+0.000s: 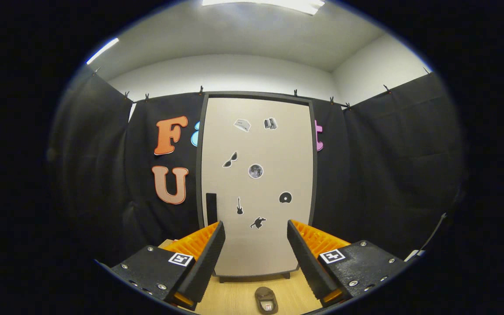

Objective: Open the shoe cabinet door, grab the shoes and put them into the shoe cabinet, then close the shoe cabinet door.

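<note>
The hand-held gripper points level at the closed shoe cabinet door, fingers spread, holding nothing.

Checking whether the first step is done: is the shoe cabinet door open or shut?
Shut. The shoe cabinet door sits flush in its dark frame, no gap, beyond the open gripper.

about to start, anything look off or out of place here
Nothing stands out. The shoe cabinet door is shut and straight, one shoe lies on the wooden floor before it, and the gripper is open.
</note>
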Demonstrator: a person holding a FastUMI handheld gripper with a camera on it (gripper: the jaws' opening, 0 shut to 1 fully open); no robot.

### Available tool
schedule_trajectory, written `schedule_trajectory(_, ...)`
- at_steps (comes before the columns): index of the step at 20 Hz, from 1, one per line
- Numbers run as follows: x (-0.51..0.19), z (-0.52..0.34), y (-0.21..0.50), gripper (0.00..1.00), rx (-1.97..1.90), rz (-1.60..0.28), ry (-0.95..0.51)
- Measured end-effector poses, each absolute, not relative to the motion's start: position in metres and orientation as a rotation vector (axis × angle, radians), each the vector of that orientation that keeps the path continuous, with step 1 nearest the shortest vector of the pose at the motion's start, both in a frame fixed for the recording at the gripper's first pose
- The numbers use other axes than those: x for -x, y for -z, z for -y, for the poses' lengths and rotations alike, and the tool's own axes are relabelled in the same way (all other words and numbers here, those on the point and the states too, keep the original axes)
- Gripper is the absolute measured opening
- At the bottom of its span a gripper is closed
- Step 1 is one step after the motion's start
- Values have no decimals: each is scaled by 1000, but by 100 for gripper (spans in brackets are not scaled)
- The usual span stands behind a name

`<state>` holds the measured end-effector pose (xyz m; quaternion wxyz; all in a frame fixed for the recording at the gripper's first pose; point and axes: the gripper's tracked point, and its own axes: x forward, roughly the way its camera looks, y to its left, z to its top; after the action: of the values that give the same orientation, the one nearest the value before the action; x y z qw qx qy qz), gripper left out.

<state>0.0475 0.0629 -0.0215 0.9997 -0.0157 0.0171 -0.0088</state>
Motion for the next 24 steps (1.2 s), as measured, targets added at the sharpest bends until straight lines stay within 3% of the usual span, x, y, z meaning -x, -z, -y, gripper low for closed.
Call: schedule_trajectory(24, -223, -158, 66, 86, -9, 1, -200)
